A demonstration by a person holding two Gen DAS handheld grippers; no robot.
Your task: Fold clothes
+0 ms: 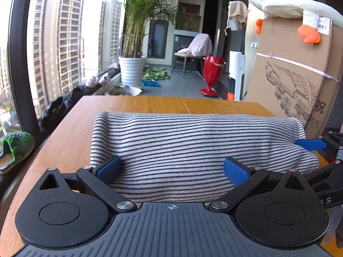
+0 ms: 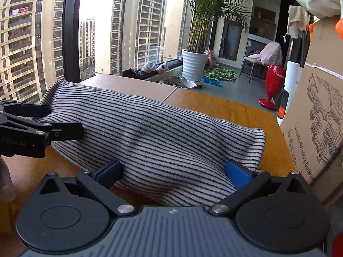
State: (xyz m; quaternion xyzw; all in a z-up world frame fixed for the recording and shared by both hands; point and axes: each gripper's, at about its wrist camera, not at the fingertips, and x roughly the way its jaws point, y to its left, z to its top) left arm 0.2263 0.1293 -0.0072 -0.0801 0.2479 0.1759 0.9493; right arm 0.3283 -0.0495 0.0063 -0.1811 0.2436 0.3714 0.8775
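A folded grey garment with thin black stripes (image 1: 193,147) lies as a thick bundle on the wooden table (image 1: 150,103). My left gripper (image 1: 171,169) is wide open, its blue pads either side of the bundle's near edge, with cloth between them. My right gripper (image 2: 173,169) is also wide open around the bundle's near right end (image 2: 163,141). The right gripper shows at the right edge of the left wrist view (image 1: 317,147). The left gripper shows at the left of the right wrist view (image 2: 42,126), against the bundle's left end.
A large cardboard box (image 1: 300,70) with a plush toy on top stands close to the table's right side. A window with a dark frame (image 1: 19,53) runs along the left. A potted palm (image 1: 131,68), a red stool (image 1: 211,72) and a chair stand beyond the table.
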